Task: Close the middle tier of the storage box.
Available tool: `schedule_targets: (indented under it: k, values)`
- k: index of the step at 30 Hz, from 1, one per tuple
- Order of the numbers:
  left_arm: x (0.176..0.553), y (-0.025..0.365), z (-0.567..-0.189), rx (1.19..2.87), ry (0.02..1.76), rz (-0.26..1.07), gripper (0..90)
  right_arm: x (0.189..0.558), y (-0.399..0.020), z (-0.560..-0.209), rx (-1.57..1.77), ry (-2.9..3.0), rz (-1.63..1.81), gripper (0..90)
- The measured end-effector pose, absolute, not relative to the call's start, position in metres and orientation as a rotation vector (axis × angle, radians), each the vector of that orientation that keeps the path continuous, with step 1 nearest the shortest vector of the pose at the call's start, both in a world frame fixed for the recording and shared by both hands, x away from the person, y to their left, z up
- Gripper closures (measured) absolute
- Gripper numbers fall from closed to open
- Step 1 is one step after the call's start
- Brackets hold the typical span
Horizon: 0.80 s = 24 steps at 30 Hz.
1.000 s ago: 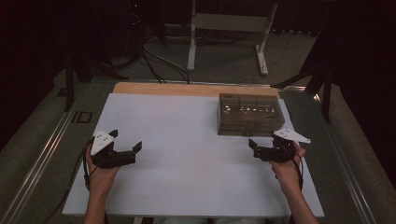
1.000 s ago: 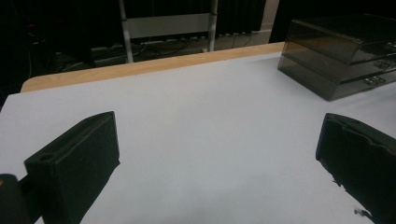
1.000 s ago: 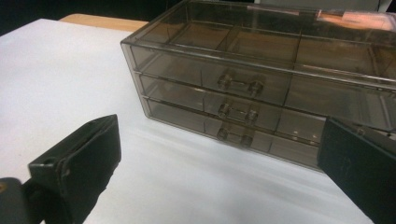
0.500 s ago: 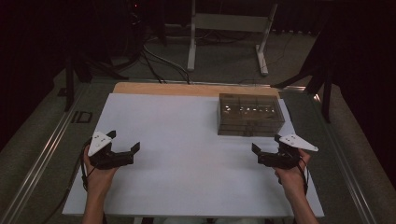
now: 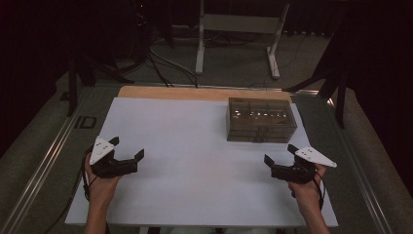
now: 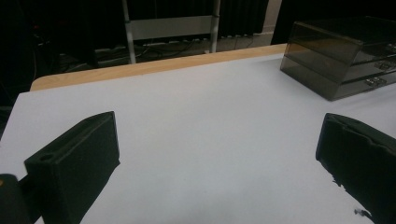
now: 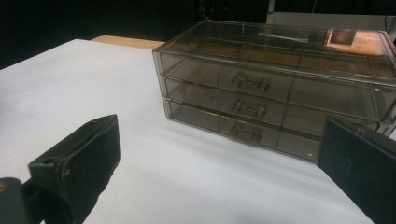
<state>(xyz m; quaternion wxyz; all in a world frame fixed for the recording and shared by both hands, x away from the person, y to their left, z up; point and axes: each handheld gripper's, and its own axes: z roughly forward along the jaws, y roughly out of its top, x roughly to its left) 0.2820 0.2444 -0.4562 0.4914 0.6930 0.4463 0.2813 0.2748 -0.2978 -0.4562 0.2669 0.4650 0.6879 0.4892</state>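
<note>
Both claws have drawn back toward the person since a second ago. The left claw [image 5: 127,152] and right claw [image 5: 279,155] gape empty above the white counter [image 5: 195,136]. One smoky box [image 5: 261,120] of three drawers stands just beyond the right claw, nothing between them.

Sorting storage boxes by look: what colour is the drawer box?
Smoky transparent grey-brown drawer box; clearest in the right gripper view.
</note>
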Motion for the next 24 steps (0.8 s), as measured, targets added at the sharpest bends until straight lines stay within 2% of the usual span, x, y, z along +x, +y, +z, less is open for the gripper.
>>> schedule_targets:
  k: [24]
  values:
    - [0.275,0.245,-0.458,1.679,1.015,0.715,1.0,0.259,-0.304,-0.460,1.200,1.790,1.380,0.2]
